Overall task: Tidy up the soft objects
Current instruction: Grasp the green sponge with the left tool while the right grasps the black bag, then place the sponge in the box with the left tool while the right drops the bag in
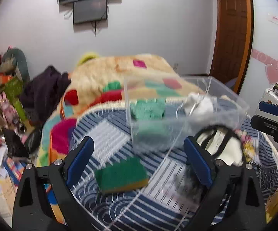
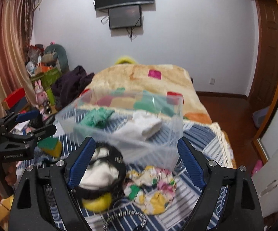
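Observation:
A clear plastic box (image 1: 187, 113) (image 2: 127, 119) stands on the blue striped cloth and holds a green knit cloth (image 1: 148, 108) (image 2: 98, 116) and a white sock (image 1: 200, 105) (image 2: 148, 127). A green and yellow sponge (image 1: 121, 175) (image 2: 51, 146) lies in front of my open, empty left gripper (image 1: 139, 159). My right gripper (image 2: 135, 161) is open and empty above a white plush with a black band (image 2: 100, 175) (image 1: 225, 146) and a flowered cloth (image 2: 152, 188). A yellow soft item (image 2: 96, 202) lies under the plush.
A striped cord (image 2: 123, 217) lies at the near edge. A patchwork blanket (image 1: 119, 73) (image 2: 144, 77) and dark clothing (image 1: 44, 90) (image 2: 71, 84) lie on the bed behind. Cluttered boxes and toys (image 1: 8, 96) fill the left side. A wooden door (image 2: 270, 57) is at right.

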